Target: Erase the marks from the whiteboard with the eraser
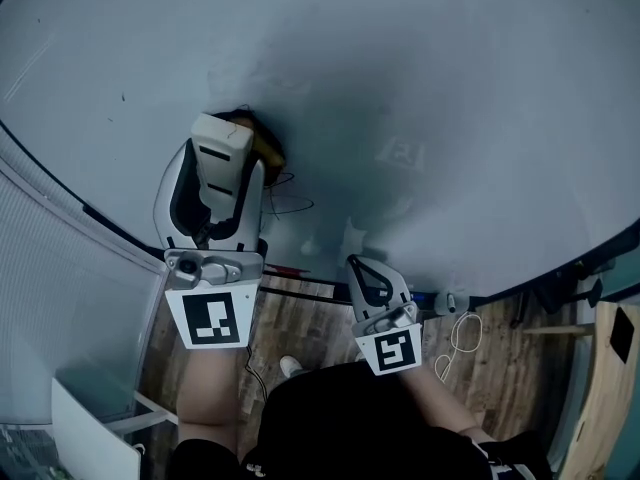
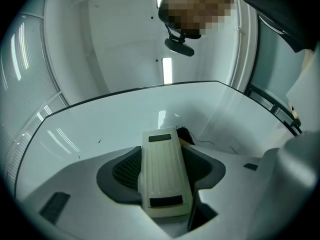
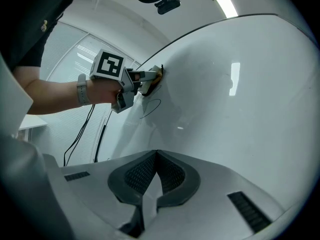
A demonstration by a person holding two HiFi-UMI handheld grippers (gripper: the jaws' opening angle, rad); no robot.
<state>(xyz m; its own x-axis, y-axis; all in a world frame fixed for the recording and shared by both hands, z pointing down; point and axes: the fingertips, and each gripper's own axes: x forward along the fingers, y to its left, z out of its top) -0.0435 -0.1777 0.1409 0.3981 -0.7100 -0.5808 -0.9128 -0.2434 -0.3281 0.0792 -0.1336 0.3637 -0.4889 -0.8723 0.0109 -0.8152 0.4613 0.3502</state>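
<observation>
The whiteboard [image 1: 450, 88] fills the head view. My left gripper [image 1: 228, 140] is shut on a cream eraser [image 1: 222, 143], whose dark felt end touches the board. A thin black scribble [image 1: 290, 204] runs just below and right of it. In the left gripper view the eraser [image 2: 162, 171] lies between the jaws, with the black marks [image 2: 205, 143] past its tip. My right gripper [image 1: 365, 273] hangs lower, near the board's bottom edge, shut and empty. In the right gripper view its jaws [image 3: 157, 156] meet, and the loop mark [image 3: 151, 107] shows below the eraser [image 3: 157, 76].
A tray along the board's bottom edge holds a red marker [image 1: 285, 270] and other small items [image 1: 440, 300]. A ribbed glass wall [image 1: 50, 268] stands at the left. Below are a wooden floor, a white cable [image 1: 455, 343] and a wooden stand [image 1: 600, 368].
</observation>
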